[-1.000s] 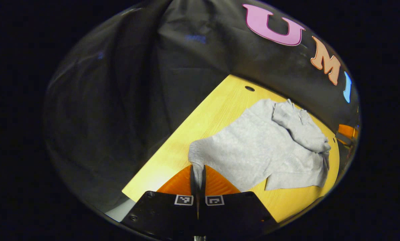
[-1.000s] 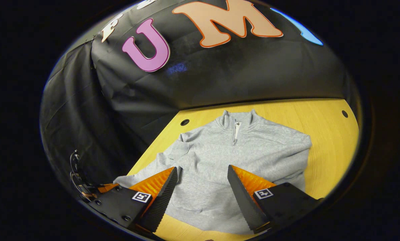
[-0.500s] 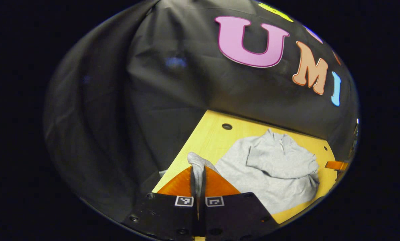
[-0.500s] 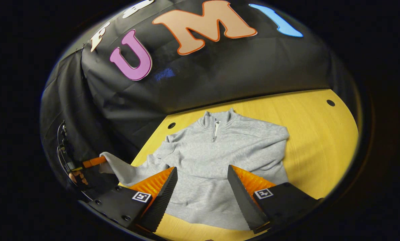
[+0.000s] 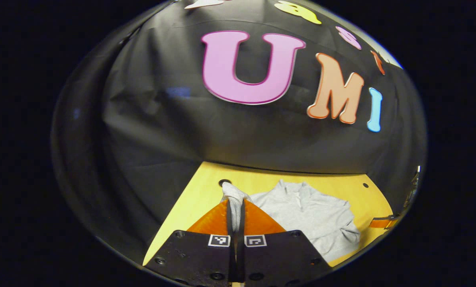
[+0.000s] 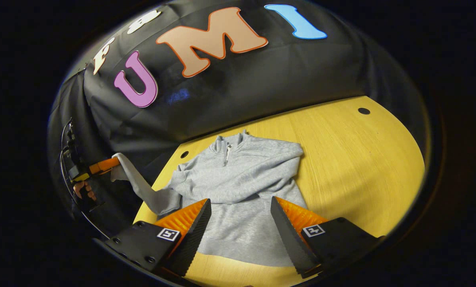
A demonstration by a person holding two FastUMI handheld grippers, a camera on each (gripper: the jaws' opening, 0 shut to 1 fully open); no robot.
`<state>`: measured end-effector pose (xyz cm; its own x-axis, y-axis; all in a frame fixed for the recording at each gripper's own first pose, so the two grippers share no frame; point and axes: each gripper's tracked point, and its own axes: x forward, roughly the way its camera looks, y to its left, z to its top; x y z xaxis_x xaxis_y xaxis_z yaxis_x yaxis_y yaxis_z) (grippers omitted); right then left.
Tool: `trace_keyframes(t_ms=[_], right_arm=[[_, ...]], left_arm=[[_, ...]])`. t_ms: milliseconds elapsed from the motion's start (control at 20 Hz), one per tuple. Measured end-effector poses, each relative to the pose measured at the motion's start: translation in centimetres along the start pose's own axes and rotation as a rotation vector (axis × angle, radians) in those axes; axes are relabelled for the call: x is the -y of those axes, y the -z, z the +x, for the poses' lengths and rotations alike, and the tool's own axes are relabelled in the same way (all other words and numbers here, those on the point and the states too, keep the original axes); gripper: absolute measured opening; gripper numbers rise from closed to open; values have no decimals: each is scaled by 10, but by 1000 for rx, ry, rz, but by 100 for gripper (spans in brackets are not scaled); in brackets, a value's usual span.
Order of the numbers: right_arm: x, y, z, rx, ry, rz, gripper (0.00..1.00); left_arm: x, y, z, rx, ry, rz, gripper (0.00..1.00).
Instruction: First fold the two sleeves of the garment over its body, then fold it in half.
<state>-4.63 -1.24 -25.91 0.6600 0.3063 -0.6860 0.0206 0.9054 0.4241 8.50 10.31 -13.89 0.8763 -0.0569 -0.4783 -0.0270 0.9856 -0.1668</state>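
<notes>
A grey zip-neck sweatshirt (image 6: 238, 187) lies on the yellow wooden table (image 6: 361, 159), collar toward the booth wall. One sleeve (image 6: 261, 175) lies folded across its chest. My left gripper (image 5: 235, 207) is shut on the cuff of the other sleeve (image 5: 233, 196). In the right gripper view that left gripper (image 6: 102, 164) is off the table's left edge, holding the sleeve (image 6: 142, 187) stretched up and outward in the air. My right gripper (image 6: 238, 217) hovers open over the sweatshirt's lower body, nothing between its fingers. The sweatshirt body (image 5: 313, 215) lies to the right of the left gripper's fingers.
Small round holes (image 6: 363, 111) sit near the table's far corners, one (image 6: 184, 154) beside the sweatshirt's shoulder. Bare tabletop stretches to the right of the garment. A hand (image 6: 82, 191) holds the left gripper at the left edge of the right gripper view.
The left gripper has lifted the sleeve cuff off the table and carried it up and outward, beyond the table's left edge. The right gripper has drifted right, still open.
</notes>
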Motion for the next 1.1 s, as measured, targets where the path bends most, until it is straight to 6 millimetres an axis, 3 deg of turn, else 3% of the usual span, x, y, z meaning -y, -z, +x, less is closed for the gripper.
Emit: trace_keyframes(t_ms=[200, 250, 300, 500, 850, 1100], right_arm=[[26, 3, -18, 8, 34, 17, 96], [34, 5, -22, 11, 45, 23, 91], [41, 6, -26, 14, 54, 31, 96], [69, 9, -45, 23, 92, 62, 96], [106, 15, -77, 40, 149, 79, 96], [132, 26, -97, 34, 190, 95, 96]], left_arm=[[73, -4, 17, -8, 118, 35, 0], [91, 0, 22, -16, 143, 45, 0], [108, 2, 24, -25, 168, 55, 0], [174, 14, 33, -57, 265, 103, 0], [261, 45, 58, -94, 368, 188, 0], [308, 87, 82, -166, 421, 176, 0]])
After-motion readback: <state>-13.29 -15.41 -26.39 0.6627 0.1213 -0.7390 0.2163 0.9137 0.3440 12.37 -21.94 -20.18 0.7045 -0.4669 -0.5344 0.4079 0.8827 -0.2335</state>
